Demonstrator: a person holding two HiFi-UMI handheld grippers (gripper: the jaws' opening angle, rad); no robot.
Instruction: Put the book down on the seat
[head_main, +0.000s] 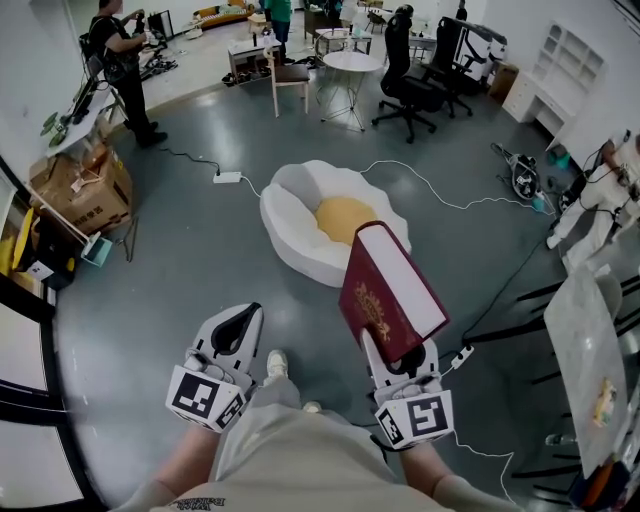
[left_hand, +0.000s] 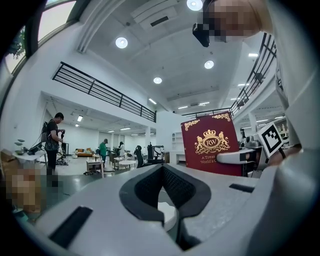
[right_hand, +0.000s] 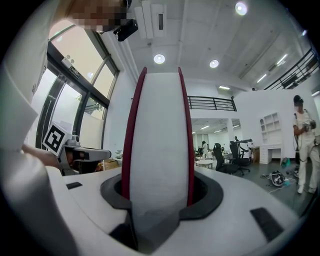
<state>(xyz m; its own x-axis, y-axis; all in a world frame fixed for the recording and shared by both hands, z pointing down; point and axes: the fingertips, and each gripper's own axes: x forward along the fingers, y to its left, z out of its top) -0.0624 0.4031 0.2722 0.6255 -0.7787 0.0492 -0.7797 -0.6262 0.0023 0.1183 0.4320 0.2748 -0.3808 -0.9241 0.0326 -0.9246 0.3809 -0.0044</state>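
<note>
A dark red book (head_main: 385, 290) with a gold crest stands upright in my right gripper (head_main: 375, 345), which is shut on its lower edge. In the right gripper view its white page edge (right_hand: 159, 140) fills the middle, rising between the jaws of the right gripper (right_hand: 159, 197). The seat (head_main: 290, 210), a white flower-shaped floor cushion with a yellow centre, lies on the grey floor ahead of the book and below it. My left gripper (head_main: 245, 312) hangs to the left of the book, shut and holding nothing. The left gripper view shows the book's cover (left_hand: 210, 145) off to the right.
A white power strip (head_main: 227, 177) and a cable (head_main: 440, 195) lie on the floor round the seat. Cardboard boxes (head_main: 85, 195) stand at the left. Black office chairs (head_main: 410, 90), a round table (head_main: 352, 65) and a person (head_main: 120, 60) are further back. Another person (head_main: 600, 195) stands at the right.
</note>
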